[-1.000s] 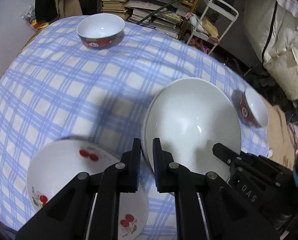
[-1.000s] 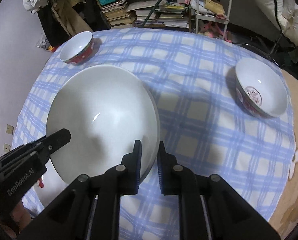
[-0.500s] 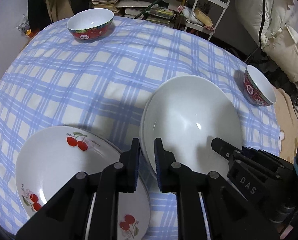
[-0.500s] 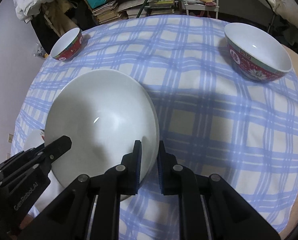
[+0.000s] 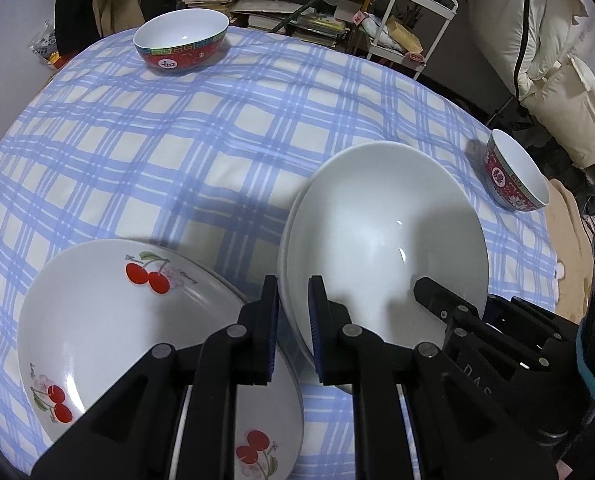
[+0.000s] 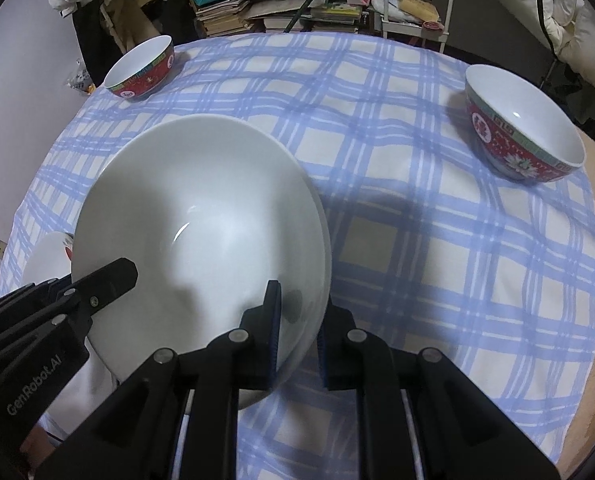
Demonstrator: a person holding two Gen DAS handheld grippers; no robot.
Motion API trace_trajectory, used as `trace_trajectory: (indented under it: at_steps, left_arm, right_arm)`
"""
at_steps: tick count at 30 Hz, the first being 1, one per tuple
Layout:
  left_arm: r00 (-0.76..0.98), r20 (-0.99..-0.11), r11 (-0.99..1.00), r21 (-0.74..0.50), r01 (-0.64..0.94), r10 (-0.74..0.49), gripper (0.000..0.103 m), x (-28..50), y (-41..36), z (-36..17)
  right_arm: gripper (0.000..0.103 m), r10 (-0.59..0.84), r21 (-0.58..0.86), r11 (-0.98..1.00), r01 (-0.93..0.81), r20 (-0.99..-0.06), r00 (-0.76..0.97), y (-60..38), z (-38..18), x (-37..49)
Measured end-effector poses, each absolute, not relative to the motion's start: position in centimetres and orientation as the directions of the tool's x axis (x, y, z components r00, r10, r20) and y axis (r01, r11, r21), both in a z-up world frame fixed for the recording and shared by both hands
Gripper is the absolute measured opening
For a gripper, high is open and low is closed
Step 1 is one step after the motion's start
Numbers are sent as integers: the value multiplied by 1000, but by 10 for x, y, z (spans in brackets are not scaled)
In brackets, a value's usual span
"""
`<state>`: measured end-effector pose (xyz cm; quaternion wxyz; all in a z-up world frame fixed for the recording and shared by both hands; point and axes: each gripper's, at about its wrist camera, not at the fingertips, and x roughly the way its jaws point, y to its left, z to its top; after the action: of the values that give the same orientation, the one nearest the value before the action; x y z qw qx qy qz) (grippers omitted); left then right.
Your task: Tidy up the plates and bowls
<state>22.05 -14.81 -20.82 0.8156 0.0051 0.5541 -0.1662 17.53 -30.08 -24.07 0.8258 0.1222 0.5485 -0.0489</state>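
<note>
a blue-and-white checked tablecloth [image 5: 257, 120] covers the table, and beyond it stand a white metal cart [image 5: 413, 28], stacks of books and magazines [image 6: 225, 16], and cream padded bedding [image 5: 557, 92].

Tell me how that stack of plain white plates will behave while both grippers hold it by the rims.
The white plates look glazed and glossy, so the rims may slip between the pads. They look like ceramic: probably rigid, fairly heavy, and likely to chip if knocked. The left gripper and right gripper clamp opposite edges, so uneven lifting could tilt the stack and slide the top plate.
</note>
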Motion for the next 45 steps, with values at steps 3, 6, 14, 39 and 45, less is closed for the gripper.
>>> trace_trajectory:
  at_steps: [3, 6, 14, 39, 45]
  left_arm:
    - [329, -905, 944, -183, 274, -271, 15, 221, -147, -208]
    - [325, -904, 944, -193, 268, -277, 15, 221, -146, -208]
    - [365, -897, 953, -161, 256, -250, 15, 220, -147, -196]
    - [525, -823, 935, -21, 354, -217, 78, 247, -254, -102]
    - [493, -840, 924, -26, 382, -227, 79, 266, -295, -116]
  right_arm:
    - [17, 61, 158, 963, 217, -917, 395, -301, -242, 176]
    - [17, 71, 170, 961, 218, -914, 399, -302, -242, 176]
    - [18, 91, 203, 953, 227, -901, 424, -308, -235, 176]
    - [65, -70, 131, 941, 313, -827, 558, -438, -152, 186]
    - [80, -109, 116, 923, 368, -836, 538, -487, -157, 186]
